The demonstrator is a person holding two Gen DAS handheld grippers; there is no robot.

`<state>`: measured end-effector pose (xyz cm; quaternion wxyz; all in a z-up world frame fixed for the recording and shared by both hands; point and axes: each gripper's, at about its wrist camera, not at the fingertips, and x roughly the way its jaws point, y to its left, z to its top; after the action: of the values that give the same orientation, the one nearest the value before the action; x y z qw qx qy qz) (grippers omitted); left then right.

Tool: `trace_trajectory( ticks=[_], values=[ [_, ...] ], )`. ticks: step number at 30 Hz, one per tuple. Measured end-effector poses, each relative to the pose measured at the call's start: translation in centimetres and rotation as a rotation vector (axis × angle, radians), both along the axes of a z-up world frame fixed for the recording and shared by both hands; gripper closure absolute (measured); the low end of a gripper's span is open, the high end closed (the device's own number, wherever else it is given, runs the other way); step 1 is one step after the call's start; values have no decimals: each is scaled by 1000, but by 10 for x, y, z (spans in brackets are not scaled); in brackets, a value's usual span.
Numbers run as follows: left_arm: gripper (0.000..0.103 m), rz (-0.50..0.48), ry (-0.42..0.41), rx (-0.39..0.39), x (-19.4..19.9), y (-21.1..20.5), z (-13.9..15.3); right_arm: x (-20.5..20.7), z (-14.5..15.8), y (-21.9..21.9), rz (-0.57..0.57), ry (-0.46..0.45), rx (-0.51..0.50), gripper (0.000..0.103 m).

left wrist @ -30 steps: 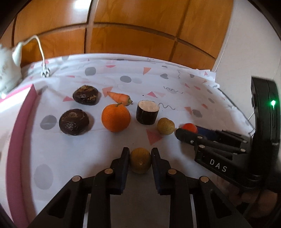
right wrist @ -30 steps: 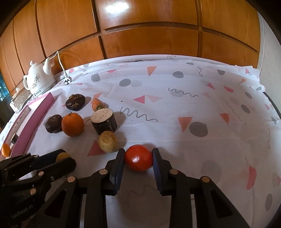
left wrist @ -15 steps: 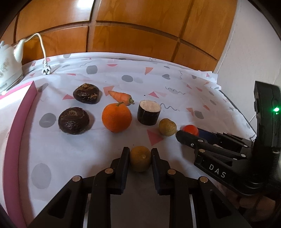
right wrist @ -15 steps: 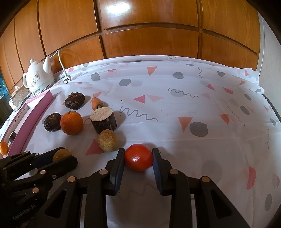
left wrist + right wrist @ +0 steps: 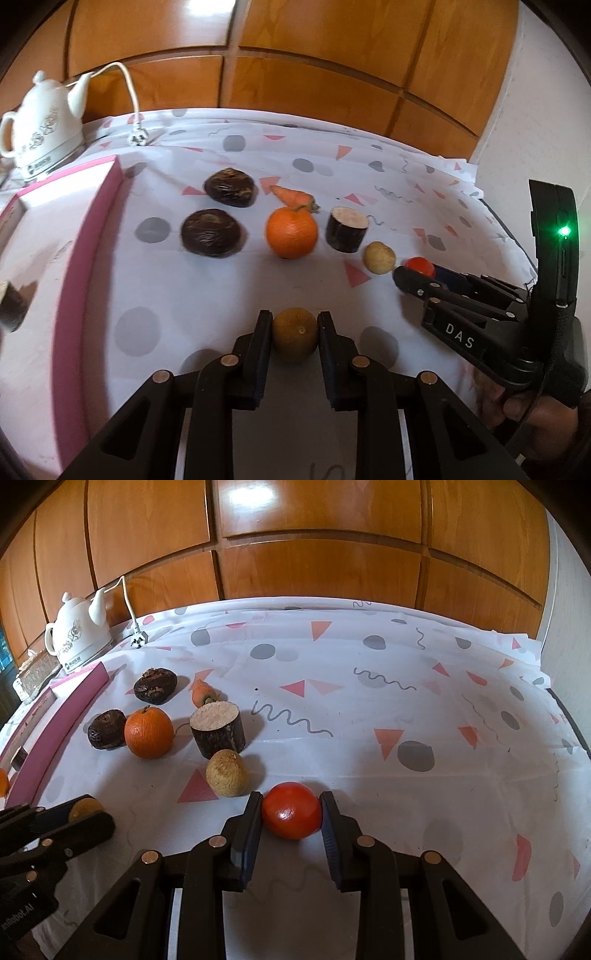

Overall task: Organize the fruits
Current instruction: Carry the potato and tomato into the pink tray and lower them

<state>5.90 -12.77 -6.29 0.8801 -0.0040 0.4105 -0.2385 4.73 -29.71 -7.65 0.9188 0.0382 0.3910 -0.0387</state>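
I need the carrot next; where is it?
In the left wrist view the carrot lies just behind the orange, right of the rear dark brown fruit.

orange (image 5: 291,232) left of cut root (image 5: 347,229) | carrot (image 5: 293,196) behind orange | kettle (image 5: 40,125) far left

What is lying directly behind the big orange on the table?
A small carrot lies just behind the orange, its green end toward it. In the right wrist view the carrot shows partly; whether they touch is unclear.
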Motion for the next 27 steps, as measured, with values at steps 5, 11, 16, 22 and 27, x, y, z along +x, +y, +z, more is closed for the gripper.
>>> trace_trajectory(
  ticks=[5,11,16,22,27],
  values=[
    [79,29,1,0,-3,10,2,0,1,5,0,7,-38,73],
    [79,59,-27,-9,-8,20,15,-11,6,24,21,5,-35,73],
    [79,89,-56,-25,-11,35,31,-21,20,52,94,-23,0,73],
    [79,196,-62,-55,-3,74,48,-16,43,86,224,-37,52,73],
    [78,300,-84,-48,5,116,60,-7,54,118,347,-17,88,73]
  ],
)
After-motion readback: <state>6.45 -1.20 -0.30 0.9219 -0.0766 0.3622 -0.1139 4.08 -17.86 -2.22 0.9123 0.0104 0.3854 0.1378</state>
